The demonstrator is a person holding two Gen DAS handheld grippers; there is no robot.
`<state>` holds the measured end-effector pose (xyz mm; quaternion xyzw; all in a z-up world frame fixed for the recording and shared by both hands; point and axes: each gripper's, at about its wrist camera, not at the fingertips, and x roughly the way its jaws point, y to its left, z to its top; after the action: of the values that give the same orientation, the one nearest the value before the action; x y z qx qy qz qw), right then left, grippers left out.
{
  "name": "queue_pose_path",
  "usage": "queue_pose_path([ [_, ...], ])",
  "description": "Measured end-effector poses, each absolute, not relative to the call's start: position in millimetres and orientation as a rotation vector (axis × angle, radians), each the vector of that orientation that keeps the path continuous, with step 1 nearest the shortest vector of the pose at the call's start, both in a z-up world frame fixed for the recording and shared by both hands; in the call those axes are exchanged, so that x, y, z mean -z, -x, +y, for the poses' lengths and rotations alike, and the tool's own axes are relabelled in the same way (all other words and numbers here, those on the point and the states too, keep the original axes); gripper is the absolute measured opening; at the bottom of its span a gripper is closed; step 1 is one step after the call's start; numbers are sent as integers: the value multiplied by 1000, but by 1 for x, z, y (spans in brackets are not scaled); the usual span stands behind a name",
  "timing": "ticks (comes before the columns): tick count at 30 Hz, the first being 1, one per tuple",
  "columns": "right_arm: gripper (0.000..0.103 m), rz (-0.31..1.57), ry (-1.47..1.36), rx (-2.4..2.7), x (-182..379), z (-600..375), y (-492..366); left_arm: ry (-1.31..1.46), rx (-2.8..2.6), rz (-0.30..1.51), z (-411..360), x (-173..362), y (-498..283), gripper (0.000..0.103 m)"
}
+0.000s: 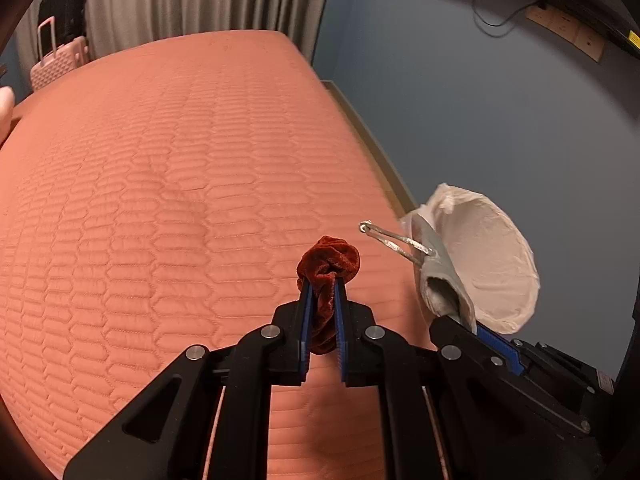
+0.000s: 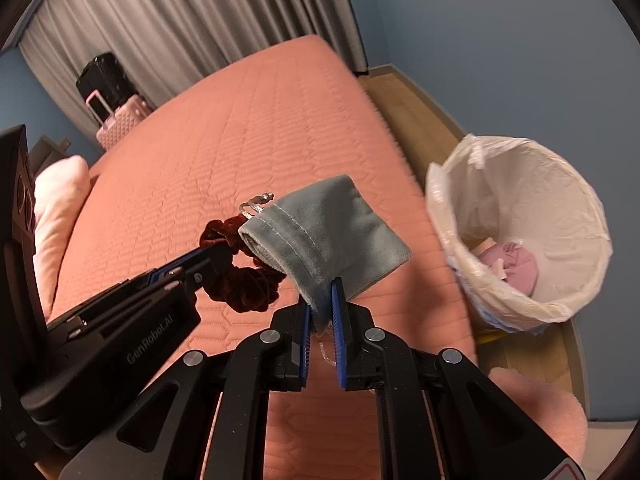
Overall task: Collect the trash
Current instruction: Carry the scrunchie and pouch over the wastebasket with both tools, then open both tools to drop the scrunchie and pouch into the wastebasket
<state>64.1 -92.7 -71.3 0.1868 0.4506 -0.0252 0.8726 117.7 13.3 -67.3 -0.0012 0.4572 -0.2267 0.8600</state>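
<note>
My left gripper (image 1: 322,286) is shut on a dark red velvet scrunchie (image 1: 328,266) and holds it above the salmon quilted bed (image 1: 180,184). My right gripper (image 2: 321,290) is shut on a grey-blue velvet pouch (image 2: 324,236) with a silver drawstring (image 2: 258,203), also held above the bed. The pouch (image 1: 444,276) and its string show in the left wrist view, just right of the scrunchie. The left gripper (image 2: 200,260) with the scrunchie (image 2: 244,280) sits just left of the pouch. A bin with a white liner (image 2: 520,184) stands right of the bed and holds pink trash (image 2: 514,266).
The bin (image 1: 492,260) stands on a wooden floor strip (image 2: 412,120) beside a blue wall. A pink suitcase (image 2: 120,120) with a black bag on it stands by grey curtains at the far end. A pink pillow (image 2: 60,208) lies at the left.
</note>
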Motion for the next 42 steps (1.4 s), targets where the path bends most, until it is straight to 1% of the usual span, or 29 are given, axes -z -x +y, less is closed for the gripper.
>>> queue_pose_path([
  [6, 10, 901, -434, 95, 60, -122, -47, -33, 522, 933, -15, 55, -104, 10],
  [16, 10, 864, -490, 164, 57, -169, -25, -87, 588, 919, -64, 47, -95, 10],
  [35, 10, 819, -583, 316, 72, -268, -4, -124, 774, 905, -158, 35, -98, 12],
  [36, 10, 817, -585, 321, 73, -271, -4, -119, 781, 909, -162, 35, -100, 14],
  [37, 10, 817, -587, 324, 73, -273, -5, -108, 789, 916, -165, 34, -102, 19],
  [39, 10, 816, -587, 330, 75, -278, -7, -91, 767, 912, -167, 31, -106, 51],
  [40, 10, 816, -587, 333, 76, -281, -9, -88, 751, 899, -167, 29, -107, 55],
  [42, 10, 816, -586, 334, 78, -284, -13, -87, 738, 873, -166, 25, -109, 56],
])
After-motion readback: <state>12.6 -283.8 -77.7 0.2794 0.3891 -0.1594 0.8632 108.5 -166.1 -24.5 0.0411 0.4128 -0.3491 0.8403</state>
